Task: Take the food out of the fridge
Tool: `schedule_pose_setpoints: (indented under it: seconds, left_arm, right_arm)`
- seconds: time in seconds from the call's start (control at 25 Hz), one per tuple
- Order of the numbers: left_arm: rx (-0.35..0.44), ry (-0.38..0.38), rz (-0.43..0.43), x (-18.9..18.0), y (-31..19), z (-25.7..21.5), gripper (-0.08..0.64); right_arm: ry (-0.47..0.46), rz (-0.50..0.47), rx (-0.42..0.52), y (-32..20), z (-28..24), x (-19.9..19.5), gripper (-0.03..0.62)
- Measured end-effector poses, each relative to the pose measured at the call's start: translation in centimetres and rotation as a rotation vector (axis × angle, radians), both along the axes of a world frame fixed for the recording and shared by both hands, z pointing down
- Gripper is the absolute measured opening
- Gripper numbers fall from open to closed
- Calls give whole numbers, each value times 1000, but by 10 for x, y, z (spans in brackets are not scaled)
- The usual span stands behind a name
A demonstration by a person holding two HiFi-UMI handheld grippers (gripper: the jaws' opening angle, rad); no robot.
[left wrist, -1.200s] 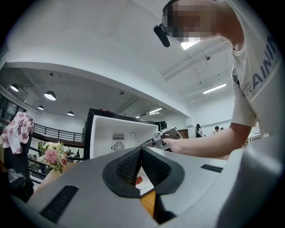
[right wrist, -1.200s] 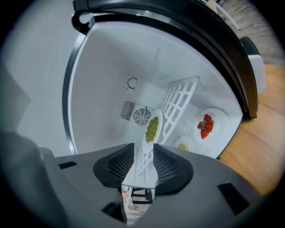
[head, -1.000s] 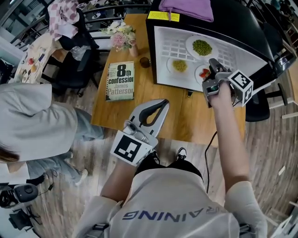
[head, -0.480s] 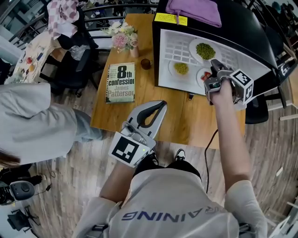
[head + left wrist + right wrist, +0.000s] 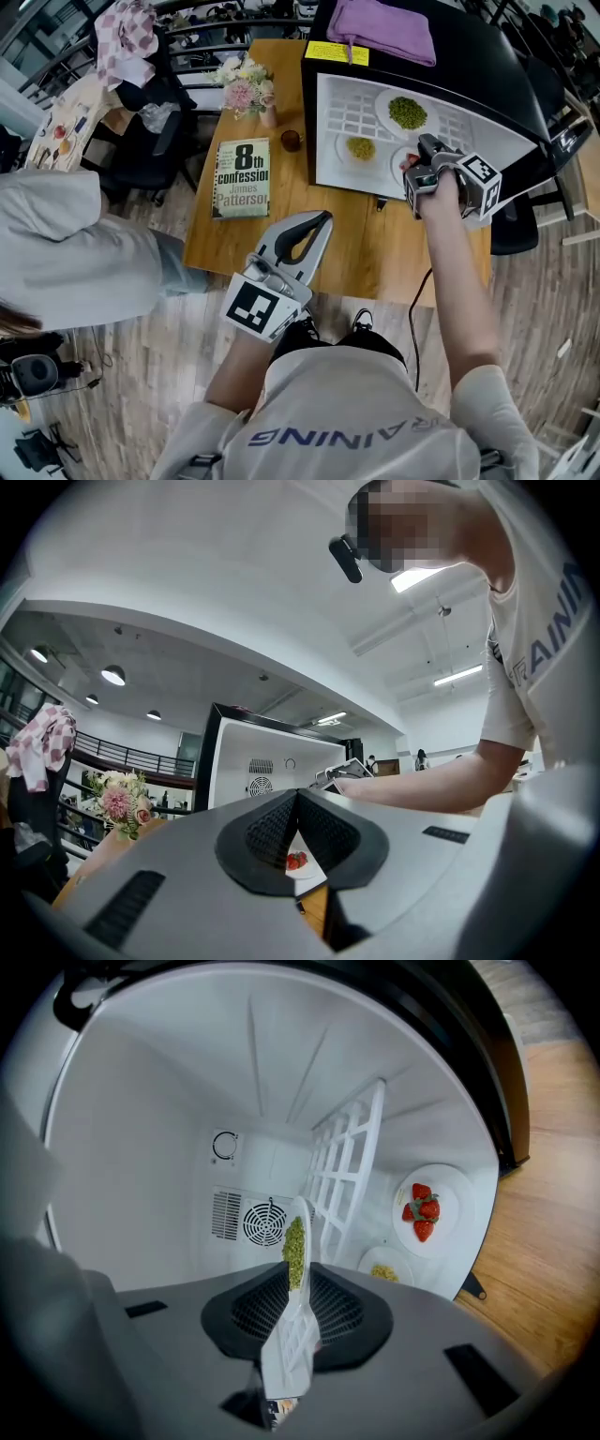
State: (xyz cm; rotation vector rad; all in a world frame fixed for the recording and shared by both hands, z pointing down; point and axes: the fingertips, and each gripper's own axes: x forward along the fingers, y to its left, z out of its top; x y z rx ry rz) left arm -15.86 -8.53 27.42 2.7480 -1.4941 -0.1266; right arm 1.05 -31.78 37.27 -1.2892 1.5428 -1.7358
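The white T-shirt point(image 5: 361, 422) bears grey lettering; grey left gripper point(image 5: 317, 223) and right gripper point(image 5: 411, 169) carry black-and-white marker cubes point(image 5: 255, 307).

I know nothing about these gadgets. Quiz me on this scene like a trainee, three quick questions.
1. How many plates of food are in the fridge? A) one B) two C) three
2. True or false: the left gripper is shut and empty.
3. What is between the right gripper's jaws?
Key: 1. C: green food, yellow food, strawberries. 2. True. 3. The rim of the green food's plate; the jaws have just been closing on it.
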Motion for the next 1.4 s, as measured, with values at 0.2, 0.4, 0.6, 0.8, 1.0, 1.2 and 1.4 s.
schedule_pose_setpoints:
  seconds: [0.2,0.4,0.6,0.8,1.0,1.2,1.4]
  left_arm:
    - [-1,-1,-10,-2,2,1,9]
    - [-5,-5,-23,-6,4,1,9]
    - [-8,-9,-28,-9,4,2,9]
    - [-7,-12,-15,-2,2,2,9]
    - [-6,-17,3,5,2,0,9]
    - [-6,-21,14,8,3,-1,9]
    - [-9,-23,8,7,2,1,9]
  right_arm:
    - [-57,18,38,-4,-2,-1,83]
    - [-21,3,28,-8,-1,-7,35]
    - [-35,2,49,-3,-1,-5,29]
    - [-35,0,84,7,-8,1,28]
    - [-40,-10,101,23,-12,4,29]
    - [-53,-11,86,34,-4,7,29]
    - [-53,-17,88,35,1,6,39]
